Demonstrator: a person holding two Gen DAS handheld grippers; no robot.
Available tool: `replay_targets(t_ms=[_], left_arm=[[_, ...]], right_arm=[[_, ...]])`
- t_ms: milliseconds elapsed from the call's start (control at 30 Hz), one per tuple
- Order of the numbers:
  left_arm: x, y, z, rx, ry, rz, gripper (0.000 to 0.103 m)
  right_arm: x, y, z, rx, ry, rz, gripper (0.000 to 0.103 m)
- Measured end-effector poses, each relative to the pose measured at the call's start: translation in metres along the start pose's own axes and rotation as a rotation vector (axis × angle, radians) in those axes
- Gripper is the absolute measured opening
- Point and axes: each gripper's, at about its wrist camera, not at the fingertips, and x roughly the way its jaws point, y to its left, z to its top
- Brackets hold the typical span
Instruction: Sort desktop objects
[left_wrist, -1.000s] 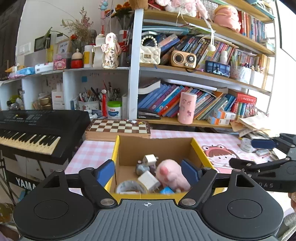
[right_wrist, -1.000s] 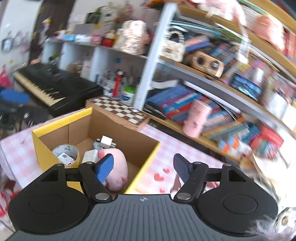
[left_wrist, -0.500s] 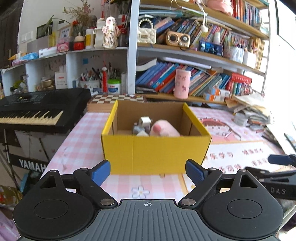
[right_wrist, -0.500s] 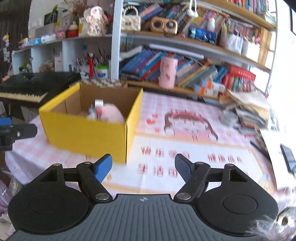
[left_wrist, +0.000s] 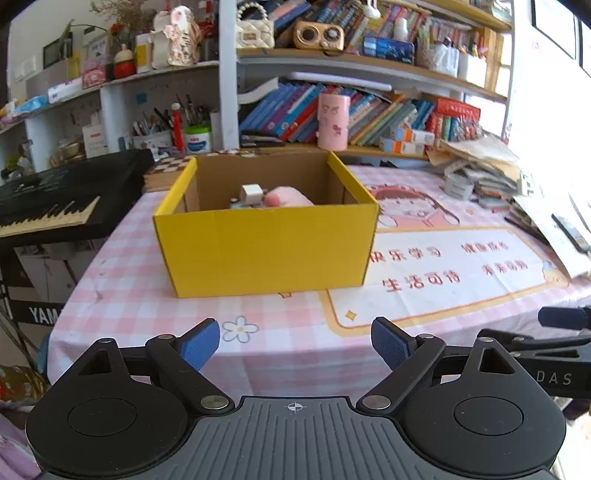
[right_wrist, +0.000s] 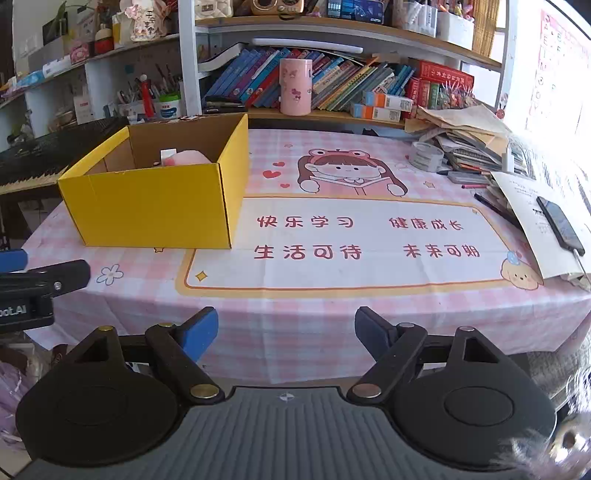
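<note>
Left wrist view first: we see a big table with a pink checked cloth (left_wrist: 122, 295), and on it sits our landmark, the yellow cardboard box (left_wrist: 266, 251). Right of the box lies a white mat with a cartoon girl (right_wrist: 343, 236) and red writing. Left of the box stands a black piano keyboard (left_wrist: 55, 199). Behind the box is a bookshelf full of books (left_wrist: 369, 107), with a pink cup (left_wrist: 333, 122) standing on it. Far right of the box is a messy pile of papers (right_wrist: 476, 144), with a roll of tape (right_wrist: 426, 155) beside it and a phone (right_wrist: 559, 225) nearer to us.

Inside the box, we can see a pink plush toy (left_wrist: 288, 197) poking up, and a small white block (left_wrist: 252, 192) just left of it, touching or nearly so.

Our left gripper (left_wrist: 295, 341) hangs in front of the box, well apart from it. Its jaws are spread wide and hold nothing. Our right gripper (right_wrist: 286, 328) hangs in front of the mat, to the right of the box. Its jaws are opening, with nothing between them.
</note>
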Motion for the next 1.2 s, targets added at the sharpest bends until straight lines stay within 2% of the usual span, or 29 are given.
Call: replay_targets(t_ms=[467, 1200], left_arm=[[0.0049, -0.0086, -0.0048, 0.037, 0.064, 0.007, 0.101], [0.0107, -0.0085, -0.0061, 0.053, 0.103, -0.016, 0.102]], right_arm=[[0.0061, 0.0021, -0.0001, -0.008, 0.039, 0.016, 0.089], [0.0066, 0.0023, -0.0011, -0.01, 0.049, 0.007, 0.09]])
